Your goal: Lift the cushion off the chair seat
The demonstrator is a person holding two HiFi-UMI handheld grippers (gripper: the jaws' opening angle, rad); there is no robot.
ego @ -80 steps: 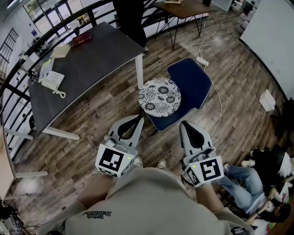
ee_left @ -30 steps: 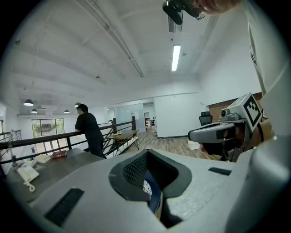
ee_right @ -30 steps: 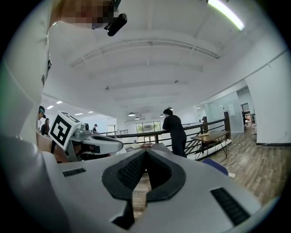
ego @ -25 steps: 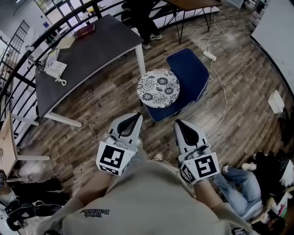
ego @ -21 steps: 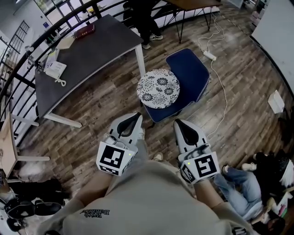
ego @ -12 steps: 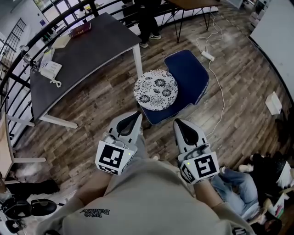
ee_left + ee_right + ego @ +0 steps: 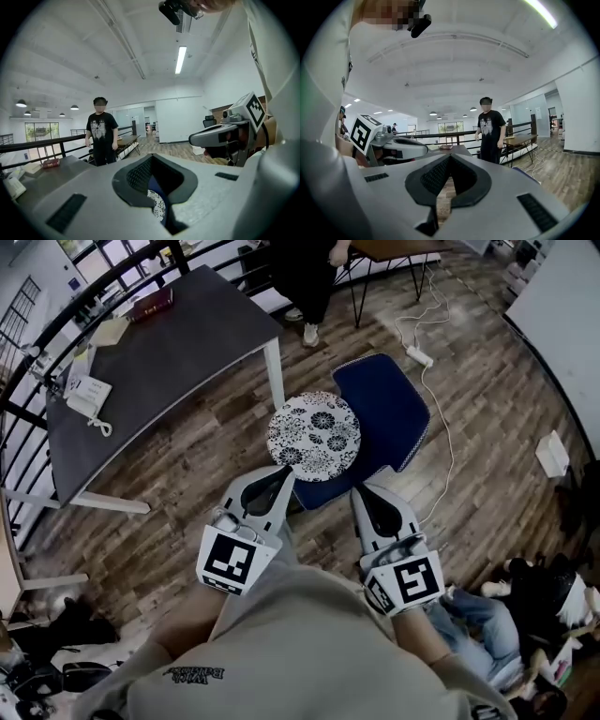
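A round white cushion [image 7: 314, 436] with a black flower print lies on the near left part of a blue chair seat [image 7: 384, 413] in the head view. My left gripper [image 7: 284, 471] is shut and empty, its tip just short of the cushion's near edge. To its right, my right gripper [image 7: 357, 491] is shut and empty too, at the seat's near edge. Through the window between the left gripper's [image 7: 151, 156] jaws I see a bit of the cushion [image 7: 157, 206] and the blue seat [image 7: 151, 183]. The right gripper [image 7: 450, 157] points over wooden floor.
A dark grey table [image 7: 178, 343] with a phone [image 7: 82, 395] and a book [image 7: 150, 306] stands left of the chair. A person [image 7: 309, 277] stands beyond it. A power strip with its cable [image 7: 417, 357] and a white box [image 7: 548, 454] lie on the floor. Someone sits at lower right [image 7: 487, 610].
Both grippers have moved forward toward the chair, side by side and still shut. The cushion now lies close in front of their tips. The standing person has shifted right.
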